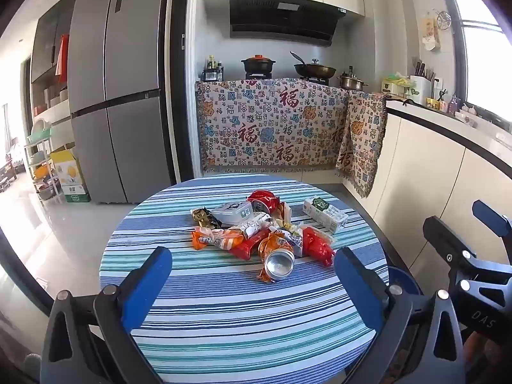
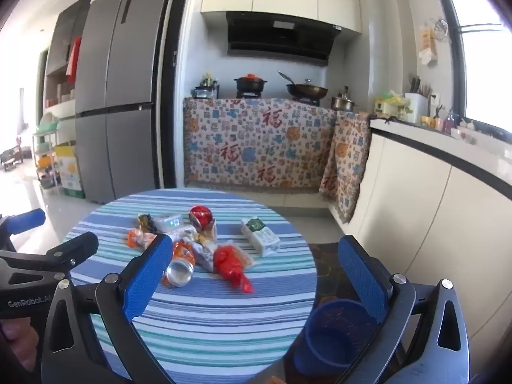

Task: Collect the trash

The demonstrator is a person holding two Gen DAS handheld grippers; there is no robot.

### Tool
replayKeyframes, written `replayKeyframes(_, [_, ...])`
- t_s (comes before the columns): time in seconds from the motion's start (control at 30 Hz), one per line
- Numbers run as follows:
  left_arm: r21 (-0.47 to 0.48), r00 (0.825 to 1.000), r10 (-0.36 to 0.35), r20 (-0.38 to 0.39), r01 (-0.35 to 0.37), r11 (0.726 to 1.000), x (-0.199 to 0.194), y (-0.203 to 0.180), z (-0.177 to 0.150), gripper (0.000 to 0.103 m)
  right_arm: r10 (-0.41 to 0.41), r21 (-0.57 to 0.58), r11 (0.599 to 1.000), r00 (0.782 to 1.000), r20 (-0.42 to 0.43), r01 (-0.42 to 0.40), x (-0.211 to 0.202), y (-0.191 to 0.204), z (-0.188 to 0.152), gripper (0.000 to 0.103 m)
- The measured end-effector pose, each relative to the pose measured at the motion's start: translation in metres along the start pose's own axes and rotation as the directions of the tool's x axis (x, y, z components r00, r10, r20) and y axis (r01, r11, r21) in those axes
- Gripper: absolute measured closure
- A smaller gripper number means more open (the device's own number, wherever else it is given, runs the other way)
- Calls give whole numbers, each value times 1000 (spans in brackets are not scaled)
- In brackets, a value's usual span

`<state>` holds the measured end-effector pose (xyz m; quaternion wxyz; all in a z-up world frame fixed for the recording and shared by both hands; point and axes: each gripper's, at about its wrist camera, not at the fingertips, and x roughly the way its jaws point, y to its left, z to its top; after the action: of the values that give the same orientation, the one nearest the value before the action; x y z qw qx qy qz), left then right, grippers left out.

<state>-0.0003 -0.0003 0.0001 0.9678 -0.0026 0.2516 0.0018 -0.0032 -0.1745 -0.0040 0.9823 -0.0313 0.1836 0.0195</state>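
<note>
STATE: left gripper (image 1: 252,283) and right gripper (image 2: 256,275) both spread wide, empty | TRASH: pile (image 1: 265,227) ahead of both, heaped centrally for pickup | BIN: blue bin (image 2: 332,332) below right gripper, beside the table for drop-off

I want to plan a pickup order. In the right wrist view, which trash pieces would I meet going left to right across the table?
Orange wrapper → crushed can with its silver end showing → red wrapper → white and green carton. The pieces piled at the back overlap too much to place.
</note>
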Motion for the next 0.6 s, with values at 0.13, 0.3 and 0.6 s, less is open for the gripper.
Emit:
replayKeyframes(0.13, [-9,1000,-2,-17,2,1000,-1,0,1,0,5,-3,1000,1000,-3,-5,0,2,0,0])
replayKeyframes(0.3, [-5,999,-6,-34,6,1000,3,-3,-6,0,2,3,1000,1000,-2,-2,-1,-2,-2,0])
replayKeyframes(0.6, [-3,999,-3,-35,3,1000,5,-6,-8,0,-9,3,1000,1000,-8,9,2,6,-5,0])
